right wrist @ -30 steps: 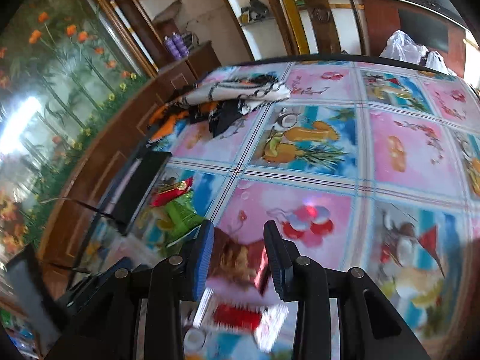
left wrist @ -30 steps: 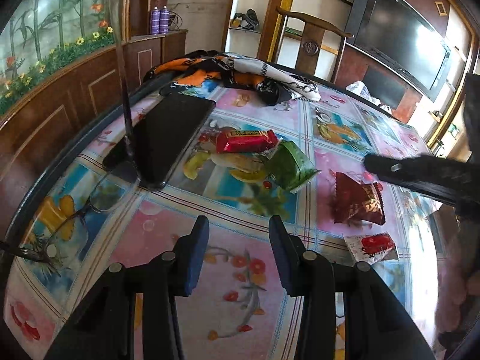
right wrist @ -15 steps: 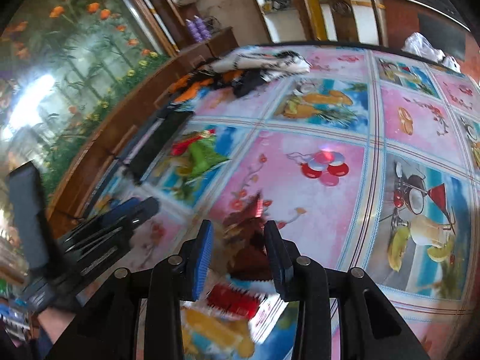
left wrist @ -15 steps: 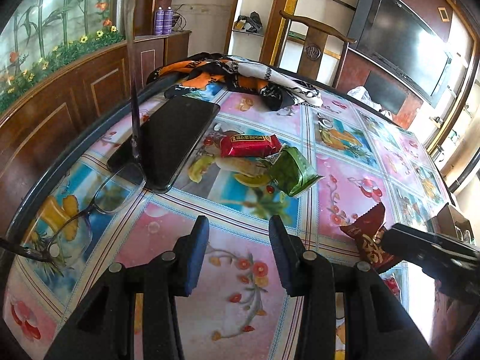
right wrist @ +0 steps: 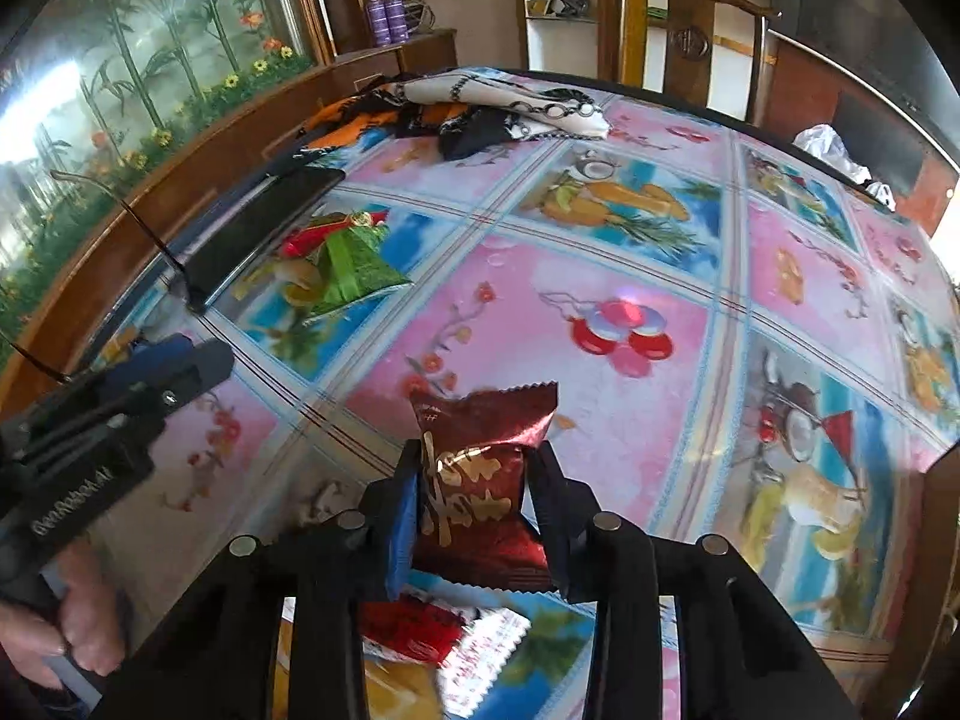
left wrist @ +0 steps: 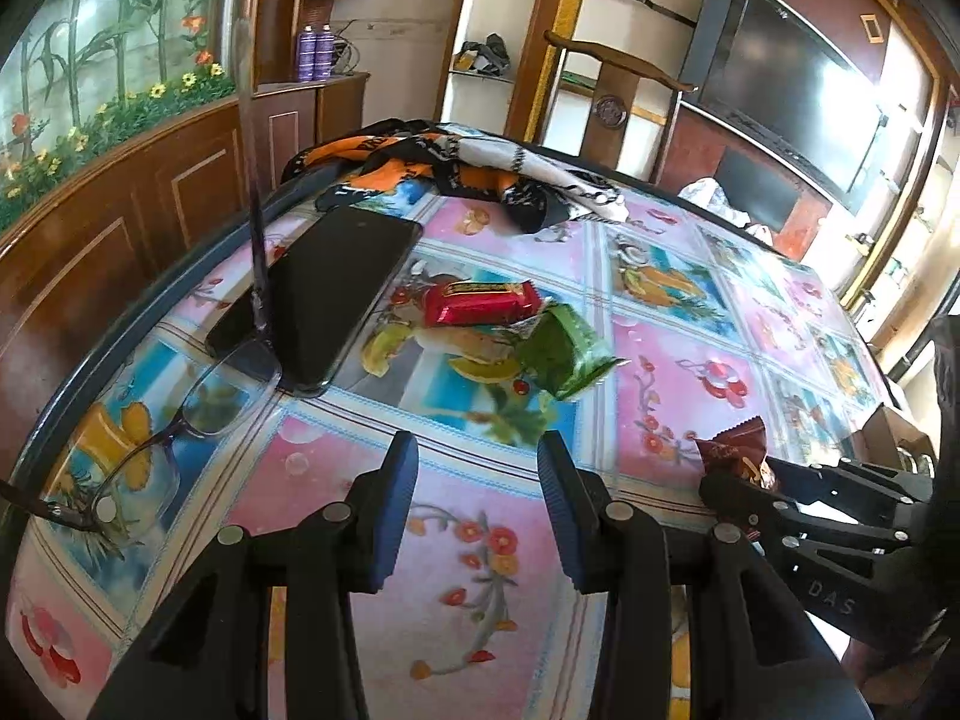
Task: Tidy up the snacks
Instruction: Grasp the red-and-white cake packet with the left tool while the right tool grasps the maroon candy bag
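Holding the dark red snack packet (right wrist: pixel 480 492) in my right hand-held gripper (right wrist: pixel 471 507) now. A second ago it lay flat on the surface (left wrist: pixel 678 396) with the jaws straddling it; now they pinch it at both sides and it stands off the tablecloth, top crimp up.

Left to right:
- Glasses (left wrist: pixel 156 420) and phone (left wrist: pixel 336 288) sit at the left edge, same place as before, not my concern.
- Red bar packet (left wrist: pixel 480 303) and green packet (left wrist: pixel 561 351) lie touching each other just right of the phone. That looks like the gathering spot.
- My left hand-held gripper (left wrist: pixel 471 504) hovers over the pink square, jaws wide apart, nothing in them, no change over the last second.
- Right hand-held gripper is pulled back to the near right, well apart from the red/green pair.
- Red-and-white packet (right wrist: pixel 444 639) lies under the right hand-held gripper, blurred, not picked up yet.

Read: pick is done, carry to the pair is next. One packet left after this.
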The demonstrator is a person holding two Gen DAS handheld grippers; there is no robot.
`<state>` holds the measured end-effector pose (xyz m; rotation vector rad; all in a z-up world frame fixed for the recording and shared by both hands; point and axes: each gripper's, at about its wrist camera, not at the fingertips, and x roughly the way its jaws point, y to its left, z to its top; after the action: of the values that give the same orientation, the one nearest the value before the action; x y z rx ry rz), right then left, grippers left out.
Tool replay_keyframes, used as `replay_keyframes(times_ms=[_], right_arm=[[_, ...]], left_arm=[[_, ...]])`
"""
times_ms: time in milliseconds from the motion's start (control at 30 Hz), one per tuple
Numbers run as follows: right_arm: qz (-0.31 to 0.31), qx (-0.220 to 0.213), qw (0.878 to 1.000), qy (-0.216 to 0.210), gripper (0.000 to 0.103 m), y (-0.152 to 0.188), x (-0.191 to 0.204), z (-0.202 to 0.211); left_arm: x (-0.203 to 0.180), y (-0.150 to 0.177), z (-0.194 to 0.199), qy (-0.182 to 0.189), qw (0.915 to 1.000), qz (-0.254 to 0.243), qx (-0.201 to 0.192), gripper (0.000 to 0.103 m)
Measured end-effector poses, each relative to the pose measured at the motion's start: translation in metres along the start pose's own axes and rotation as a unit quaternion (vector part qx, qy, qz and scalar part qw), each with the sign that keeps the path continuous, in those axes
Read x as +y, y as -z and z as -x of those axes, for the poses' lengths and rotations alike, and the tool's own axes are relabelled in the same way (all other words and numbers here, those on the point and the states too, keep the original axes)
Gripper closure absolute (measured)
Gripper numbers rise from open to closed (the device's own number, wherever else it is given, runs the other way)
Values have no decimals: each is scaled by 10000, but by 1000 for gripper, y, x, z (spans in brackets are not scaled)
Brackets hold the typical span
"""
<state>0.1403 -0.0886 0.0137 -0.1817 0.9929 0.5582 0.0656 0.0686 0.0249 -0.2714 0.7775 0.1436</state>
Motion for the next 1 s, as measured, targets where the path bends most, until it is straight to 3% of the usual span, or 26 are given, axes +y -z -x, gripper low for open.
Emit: replay_keyframes(times_ms=[167, 300, 400, 533, 667, 800, 1000], right_arm=[[182, -18, 9991, 378, 68, 21, -9, 15], [309, -61, 9994, 106, 69, 56, -1, 37], [-117, -258, 9980, -563, 69, 72, -4, 52], [-500, -805, 9952, -222, 69, 75, -30, 66], [-1015, -981, 9892, -390, 69, 80, -60, 68], [-1150, -1159, 9858, -401, 69, 78, -68, 77], [-1124, -1255, 9847, -435, 69, 77, -65, 82]], left_arm=[[-6, 0, 2, 318, 9995, -69, 42, 63], [-7, 0, 4, 429, 9991, -35, 63, 63], [-8, 1, 5, 549, 9984, -28, 91, 63], [-15, 4, 9, 1014, 9946, -104, 191, 63], [-45, 14, 12, 1659, 9824, -676, 532, 53], [-74, 31, 15, 1655, 9722, -1484, 742, 51], [-92, 48, 9, 1419, 9663, -1931, 940, 52]])
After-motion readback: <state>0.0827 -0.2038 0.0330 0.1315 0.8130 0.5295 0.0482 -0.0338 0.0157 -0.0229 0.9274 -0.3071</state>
